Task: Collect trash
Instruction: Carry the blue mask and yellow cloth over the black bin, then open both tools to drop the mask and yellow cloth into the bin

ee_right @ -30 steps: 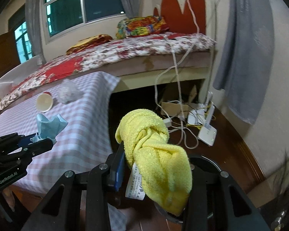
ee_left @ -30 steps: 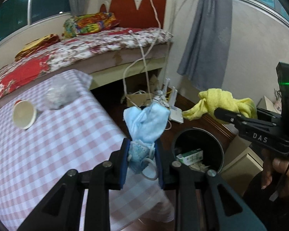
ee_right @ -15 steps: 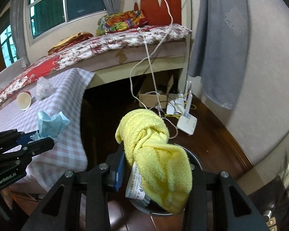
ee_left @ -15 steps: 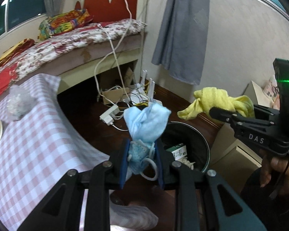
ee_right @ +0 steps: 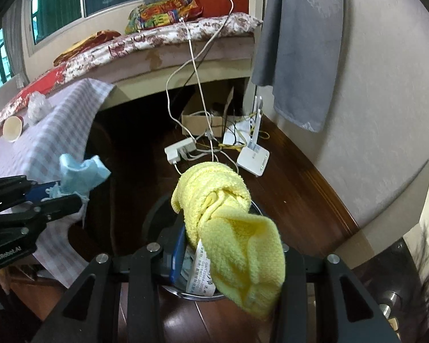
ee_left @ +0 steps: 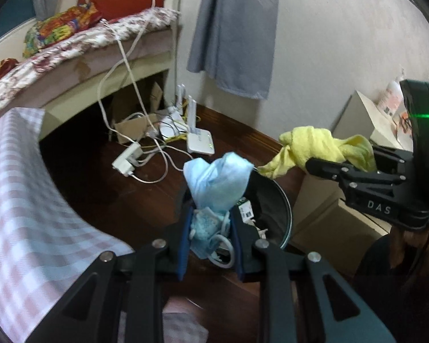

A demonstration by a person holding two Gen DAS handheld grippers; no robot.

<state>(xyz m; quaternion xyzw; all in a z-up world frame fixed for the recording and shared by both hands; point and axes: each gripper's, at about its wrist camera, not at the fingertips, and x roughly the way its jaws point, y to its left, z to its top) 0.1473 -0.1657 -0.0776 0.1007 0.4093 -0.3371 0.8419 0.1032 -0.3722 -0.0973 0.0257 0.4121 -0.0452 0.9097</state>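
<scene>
My left gripper [ee_left: 210, 225] is shut on a crumpled blue face mask [ee_left: 217, 183] and holds it just left of the black trash bin [ee_left: 280, 200] on the floor. My right gripper [ee_right: 231, 245] is shut on a yellow cloth [ee_right: 231, 228] with a white label, right above the bin's rim [ee_right: 154, 214]. The bin holds a small carton and paper scraps. Each gripper shows in the other's view: the left with the mask [ee_right: 80, 171], the right with the cloth [ee_left: 323, 145].
A checked tablecloth [ee_left: 20, 214] hangs over the table at left, with a paper cup [ee_right: 12, 128] and a crumpled plastic bag [ee_right: 37, 107] on it. A power strip [ee_left: 127, 160], routers and cables lie on the dark floor by the bed. Cardboard boxes [ee_left: 320, 217] stand right of the bin.
Both grippers have moved away from the table toward and down over the bin, still holding the mask and the cloth. The bin is now nearer and lower in both views.
</scene>
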